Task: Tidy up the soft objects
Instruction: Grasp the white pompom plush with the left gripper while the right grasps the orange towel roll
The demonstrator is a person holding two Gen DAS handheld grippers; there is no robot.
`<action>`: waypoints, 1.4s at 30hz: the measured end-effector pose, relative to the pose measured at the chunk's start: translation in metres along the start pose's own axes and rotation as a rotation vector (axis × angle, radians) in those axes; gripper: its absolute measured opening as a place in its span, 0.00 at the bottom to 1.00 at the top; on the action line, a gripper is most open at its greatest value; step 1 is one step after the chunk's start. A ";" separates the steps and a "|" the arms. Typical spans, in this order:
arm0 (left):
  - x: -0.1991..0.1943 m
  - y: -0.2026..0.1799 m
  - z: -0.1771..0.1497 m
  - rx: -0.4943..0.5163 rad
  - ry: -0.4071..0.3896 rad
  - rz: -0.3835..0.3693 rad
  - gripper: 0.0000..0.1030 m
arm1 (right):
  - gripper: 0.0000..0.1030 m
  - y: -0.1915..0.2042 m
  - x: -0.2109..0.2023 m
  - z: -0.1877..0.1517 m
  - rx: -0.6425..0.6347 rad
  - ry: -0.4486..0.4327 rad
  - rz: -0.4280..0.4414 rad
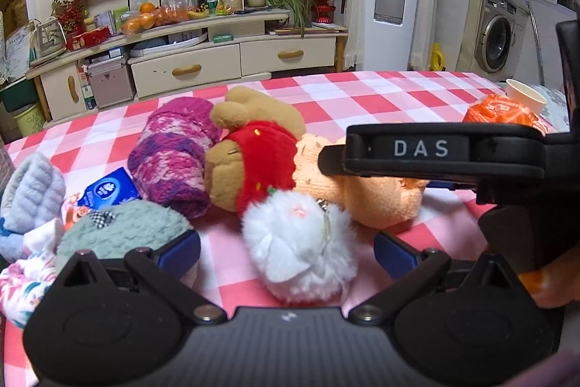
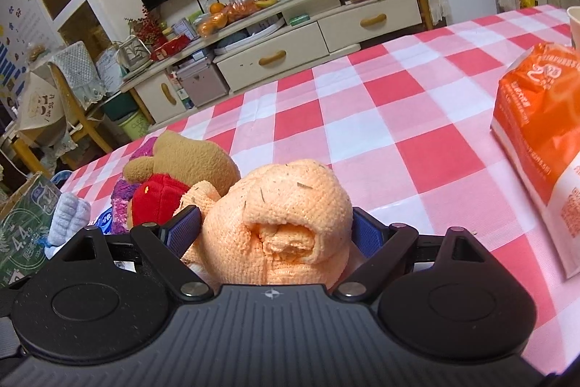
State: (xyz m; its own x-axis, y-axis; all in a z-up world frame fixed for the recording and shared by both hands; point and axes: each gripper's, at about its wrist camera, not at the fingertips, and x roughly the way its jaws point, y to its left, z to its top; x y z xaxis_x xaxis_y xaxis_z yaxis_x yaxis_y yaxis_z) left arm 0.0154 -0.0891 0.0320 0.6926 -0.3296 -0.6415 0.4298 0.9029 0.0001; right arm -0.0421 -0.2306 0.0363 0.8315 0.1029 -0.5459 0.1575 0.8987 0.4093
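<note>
We see the R gripper (image 2: pixel 275 231) clamped on the peach cloth (image 2: pixel 286 205), near edge of the checked table (image 2: pixel 380 118). L gripper (image 1: pixel 286 251) is spread wide w/ the white toy (image 1: pixel 301 242) between its fingers, not squeezed. Bear (image 1: pixel 253 147) lies just behind, left of the cloth.

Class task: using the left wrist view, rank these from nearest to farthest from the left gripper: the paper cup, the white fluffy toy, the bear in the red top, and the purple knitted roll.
1. White fluffy toy: between the left gripper fingers.
2. Bear in the red top: just behind the toy, centre.
3. Purple knitted roll: beside the bear, further left; close to call with the bear.
4. Paper cup: far right edge of the table.
</note>
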 end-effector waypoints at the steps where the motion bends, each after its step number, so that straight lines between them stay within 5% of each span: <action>1: 0.002 0.000 0.000 -0.003 0.004 0.001 0.94 | 1.00 0.000 0.000 0.000 0.006 0.004 0.004; 8: 0.011 0.004 0.001 -0.032 0.033 -0.003 0.75 | 1.00 0.002 -0.001 -0.002 0.014 0.004 0.008; 12: 0.014 0.004 0.001 -0.045 0.058 -0.018 0.53 | 1.00 0.002 0.001 -0.002 0.004 0.005 0.025; 15: 0.014 0.007 0.001 -0.067 0.063 -0.021 0.46 | 1.00 0.003 0.002 -0.002 -0.003 0.011 0.041; 29: -0.001 0.021 -0.006 -0.083 0.068 -0.027 0.42 | 0.87 0.010 0.001 -0.005 -0.095 -0.011 0.010; 42: -0.032 0.041 -0.008 -0.106 0.019 -0.057 0.42 | 0.84 0.015 -0.007 -0.009 -0.155 -0.043 -0.036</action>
State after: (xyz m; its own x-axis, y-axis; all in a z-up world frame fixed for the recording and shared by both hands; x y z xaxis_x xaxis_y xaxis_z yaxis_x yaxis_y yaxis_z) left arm 0.0063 -0.0393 0.0461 0.6573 -0.3770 -0.6525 0.4042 0.9072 -0.1169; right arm -0.0502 -0.2143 0.0393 0.8494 0.0536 -0.5250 0.1069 0.9568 0.2706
